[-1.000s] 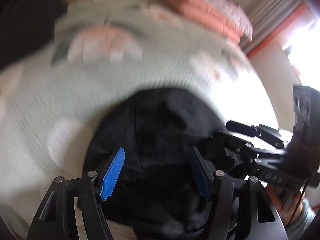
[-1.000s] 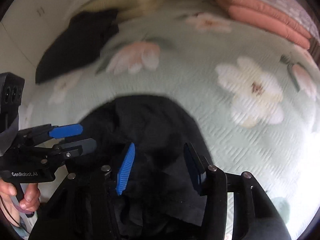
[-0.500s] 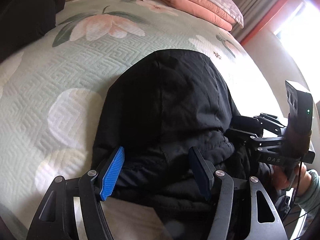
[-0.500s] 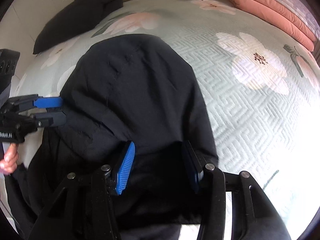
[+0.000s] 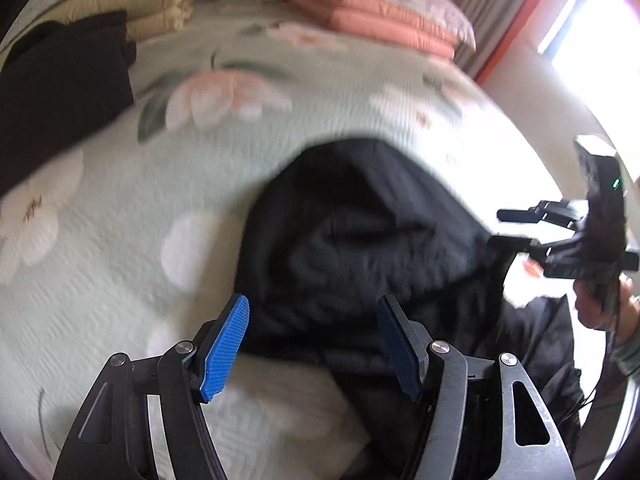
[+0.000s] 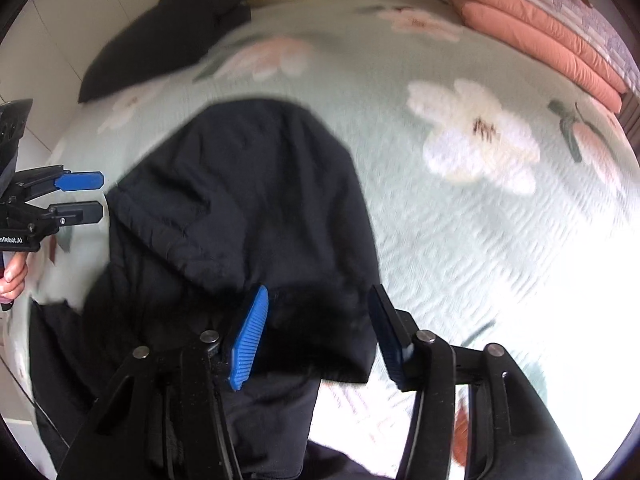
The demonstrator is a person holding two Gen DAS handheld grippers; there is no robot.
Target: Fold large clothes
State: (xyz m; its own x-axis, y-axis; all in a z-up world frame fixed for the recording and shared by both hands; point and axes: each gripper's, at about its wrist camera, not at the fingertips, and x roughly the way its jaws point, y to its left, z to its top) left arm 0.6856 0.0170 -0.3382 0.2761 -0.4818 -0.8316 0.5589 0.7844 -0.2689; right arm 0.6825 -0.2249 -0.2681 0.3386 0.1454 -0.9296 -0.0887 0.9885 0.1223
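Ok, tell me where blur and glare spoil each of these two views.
Left wrist view: motion blur smears the pale green floral quilted bedspread and the black padded garment; the window at upper right is blown out. Right wrist view: milder blur, the garment's seams still readable, but glare whitens the bedspread's lower right; fisheye bending in both.

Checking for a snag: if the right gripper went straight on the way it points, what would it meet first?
Probably the black jacket lying between the opening right gripper fingers; depth is unclear.

Both wrist views close above, angled steeply down; share black garment (image 5: 360, 248) and floral bedspread (image 6: 460, 220).
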